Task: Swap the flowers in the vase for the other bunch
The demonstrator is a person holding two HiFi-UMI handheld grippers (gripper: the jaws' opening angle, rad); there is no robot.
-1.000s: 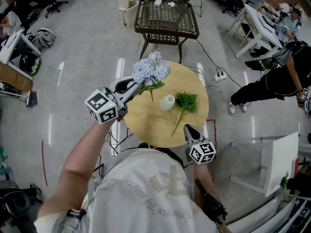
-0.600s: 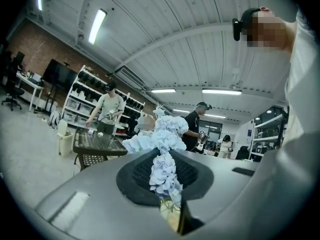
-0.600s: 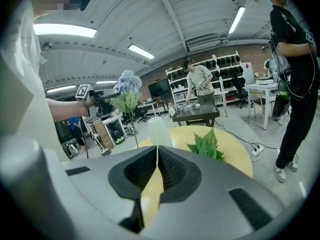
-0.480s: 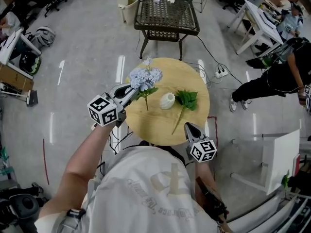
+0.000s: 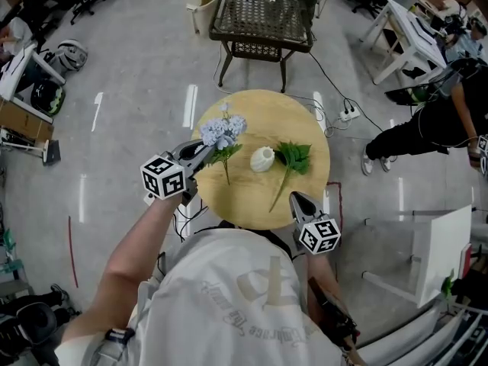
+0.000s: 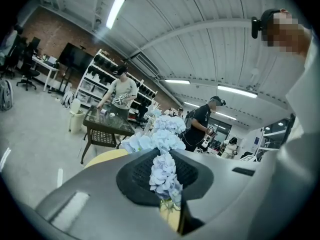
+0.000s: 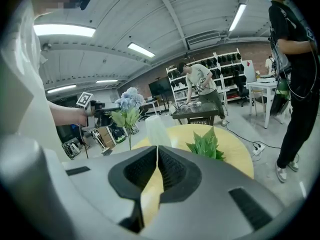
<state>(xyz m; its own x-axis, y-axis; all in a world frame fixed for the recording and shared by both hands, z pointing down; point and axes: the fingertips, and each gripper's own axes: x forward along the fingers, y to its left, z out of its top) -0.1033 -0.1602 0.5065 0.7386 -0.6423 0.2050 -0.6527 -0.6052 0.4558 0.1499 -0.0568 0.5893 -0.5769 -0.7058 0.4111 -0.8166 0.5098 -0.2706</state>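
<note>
Bright, even indoor light falls from long ceiling tubes, which glare white in both gripper views; shadows on the grey floor are soft and faint. The head view is sharp throughout; both gripper views are fisheye, bending straight lines and fading to black at the corners; there the flowers close to the lens are soft and blurred, the far room clearer.

No legible text, brand or number was found in any view. The back of the person's shirt carries a pale printed design with a line of lettering, too faint and distorted to read. The cubes on the left gripper and right gripper bear black-and-white square code patterns only.
</note>
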